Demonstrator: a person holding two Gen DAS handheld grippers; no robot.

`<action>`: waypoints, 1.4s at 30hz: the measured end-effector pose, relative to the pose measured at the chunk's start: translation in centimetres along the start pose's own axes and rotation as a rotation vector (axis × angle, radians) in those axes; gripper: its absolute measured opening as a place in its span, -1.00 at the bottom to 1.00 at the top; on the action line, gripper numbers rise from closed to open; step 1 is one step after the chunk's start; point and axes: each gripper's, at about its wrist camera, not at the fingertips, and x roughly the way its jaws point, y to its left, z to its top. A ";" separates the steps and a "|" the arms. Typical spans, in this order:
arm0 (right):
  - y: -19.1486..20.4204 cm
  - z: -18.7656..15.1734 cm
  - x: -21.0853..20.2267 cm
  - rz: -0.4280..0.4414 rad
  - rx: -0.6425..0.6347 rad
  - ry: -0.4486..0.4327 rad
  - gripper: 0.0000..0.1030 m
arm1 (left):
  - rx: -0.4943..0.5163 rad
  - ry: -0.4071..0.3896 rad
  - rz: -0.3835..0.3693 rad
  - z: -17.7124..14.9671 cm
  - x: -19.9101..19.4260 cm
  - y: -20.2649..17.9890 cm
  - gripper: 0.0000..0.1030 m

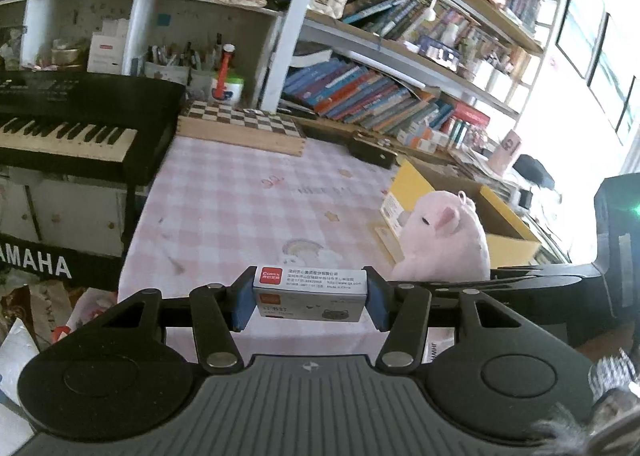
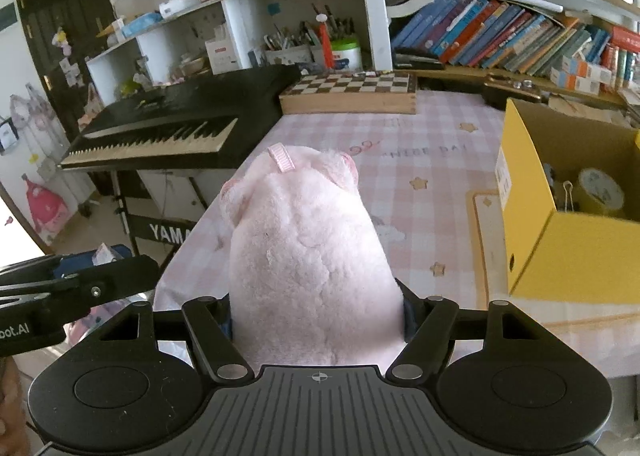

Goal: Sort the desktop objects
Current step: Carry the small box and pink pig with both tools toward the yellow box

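Note:
My left gripper [image 1: 310, 298] is shut on a small grey-and-white staple box [image 1: 310, 292] with a red label, held crosswise between the blue pads above the near edge of the pink checked tablecloth [image 1: 240, 208]. My right gripper [image 2: 318, 316] is shut on a pink plush toy [image 2: 308, 248], which fills the gap between its fingers and hides the pads. In the left wrist view the plush toy [image 1: 444, 240] shows at right, with the right gripper's black arm under it. A yellow cardboard box [image 2: 572, 252] stands open at the table's right side.
Tape rolls and a binder clip lie inside the yellow box [image 1: 424, 180]. A wooden chessboard box [image 1: 244, 124] sits at the table's far edge. A black keyboard [image 1: 68, 128] flanks the table's left. Bookshelves [image 1: 380, 96] line the back.

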 end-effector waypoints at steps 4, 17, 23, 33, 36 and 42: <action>0.2 -1.6 -1.2 -0.026 0.016 0.002 0.39 | 0.020 0.022 -0.035 -1.3 -0.7 -0.7 0.00; -2.2 -5.9 -5.2 -0.172 0.133 0.020 0.39 | 0.082 0.086 -0.181 -3.3 -0.3 -4.0 0.00; -4.2 -7.5 -6.8 -0.235 0.207 0.017 0.39 | 0.138 0.127 -0.263 -3.7 1.2 -6.6 0.00; -7.3 -8.9 -8.8 -0.312 0.290 0.001 0.39 | 0.205 0.168 -0.354 -3.7 3.5 -10.4 0.00; -8.4 -9.2 -9.3 -0.325 0.306 0.002 0.39 | 0.216 0.182 -0.372 -3.9 4.3 -11.7 0.00; -10.7 -9.1 -9.7 -0.332 0.326 0.008 0.39 | 0.231 0.198 -0.383 -3.7 5.6 -13.9 0.00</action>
